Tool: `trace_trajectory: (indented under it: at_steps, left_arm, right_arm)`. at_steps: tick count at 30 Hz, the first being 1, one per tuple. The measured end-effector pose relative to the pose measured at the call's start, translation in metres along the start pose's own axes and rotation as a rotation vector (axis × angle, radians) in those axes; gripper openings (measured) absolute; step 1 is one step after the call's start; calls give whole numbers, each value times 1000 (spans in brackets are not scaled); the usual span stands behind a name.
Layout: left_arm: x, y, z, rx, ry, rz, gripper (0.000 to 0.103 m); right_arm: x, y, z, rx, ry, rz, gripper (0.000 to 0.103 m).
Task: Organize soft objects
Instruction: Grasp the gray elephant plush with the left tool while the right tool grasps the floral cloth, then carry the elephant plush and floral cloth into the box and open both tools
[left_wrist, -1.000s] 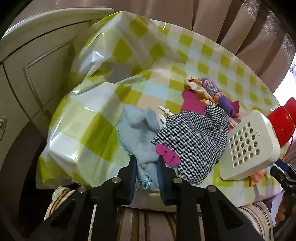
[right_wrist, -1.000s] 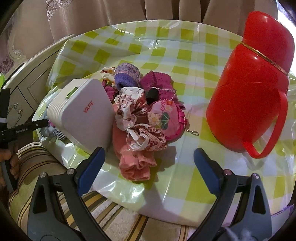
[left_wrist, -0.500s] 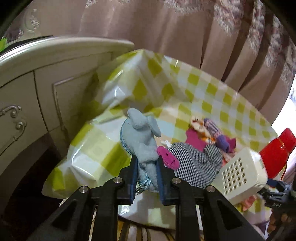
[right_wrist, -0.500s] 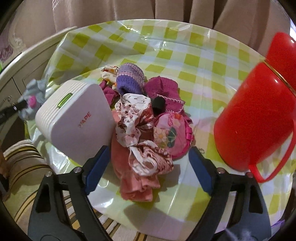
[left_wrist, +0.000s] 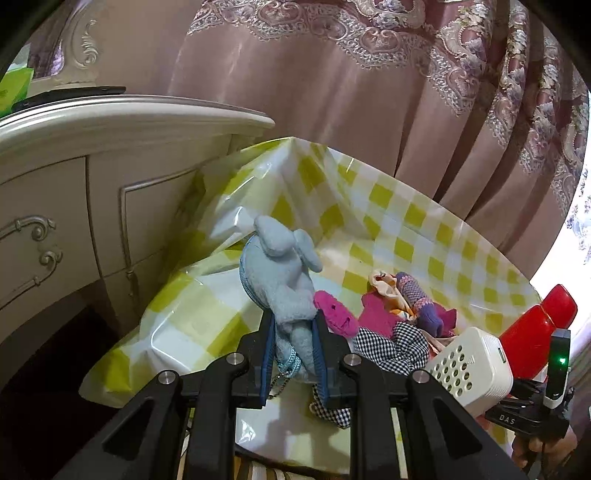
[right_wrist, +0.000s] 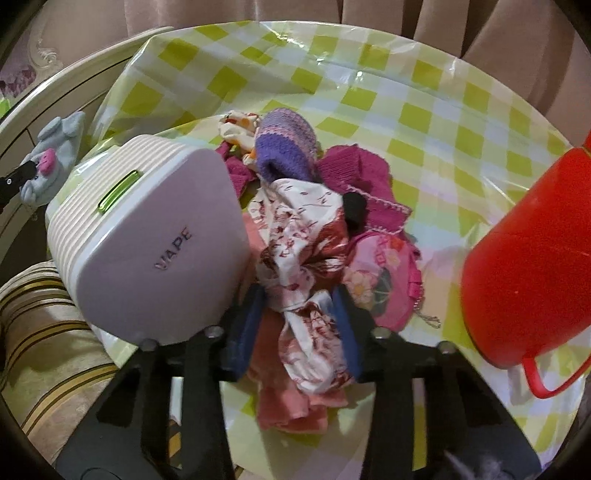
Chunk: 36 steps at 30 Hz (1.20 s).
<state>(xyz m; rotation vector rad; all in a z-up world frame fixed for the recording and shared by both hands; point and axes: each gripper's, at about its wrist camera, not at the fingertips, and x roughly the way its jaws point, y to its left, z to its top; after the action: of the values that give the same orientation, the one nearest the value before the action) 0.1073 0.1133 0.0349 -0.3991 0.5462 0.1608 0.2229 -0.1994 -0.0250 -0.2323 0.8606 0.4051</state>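
My left gripper (left_wrist: 293, 325) is shut on a grey-blue plush toy (left_wrist: 280, 266) with a pink snout and holds it in the air above the table's left edge. The same toy (right_wrist: 55, 155) shows at far left in the right wrist view. My right gripper (right_wrist: 299, 310) is low over the pile of soft things, and its jaws are closing on a red-and-white patterned cloth (right_wrist: 299, 236) bunched between the pads. A salmon cloth (right_wrist: 291, 402) lies under it. The pile also holds a purple knit sock (right_wrist: 288, 144), a magenta knit (right_wrist: 354, 166), a pink floral pouch (right_wrist: 380, 273) and a black-and-white checked cloth (left_wrist: 391, 347).
A white ribbed device (right_wrist: 155, 236) marked VAPE stands close to the left of the right gripper. A red thermos jug (right_wrist: 524, 251) stands at the right. The round table (right_wrist: 443, 110) has a yellow-green checked cover. Left of it is a cream cabinet (left_wrist: 74, 184), and curtains hang behind.
The left gripper has lifted the plush toy off the table and tilted upward. The right gripper has moved forward onto the pile, and its wide-open jaws have closed around the patterned cloth.
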Motion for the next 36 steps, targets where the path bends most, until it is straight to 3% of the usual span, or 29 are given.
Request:
trace_trajectory:
  at_steps: [5,20,30,36]
  left_arm:
    - [-1,0,-1,3,-2,-2,20]
    - [-34,-21,-1,30,-55,-64,20]
    - [-74,-69,-12,56,-74,-210,20]
    - [-94,-120,-29,133,-39,-358,20]
  right_arm:
    - [3,2,-3,0,8,43,21]
    - [-49,-13,-21,82,-70,53,18]
    - [-113,-39,-55,194,-128,12,18]
    - [-150,-62,-88,255,-146,-33,18]
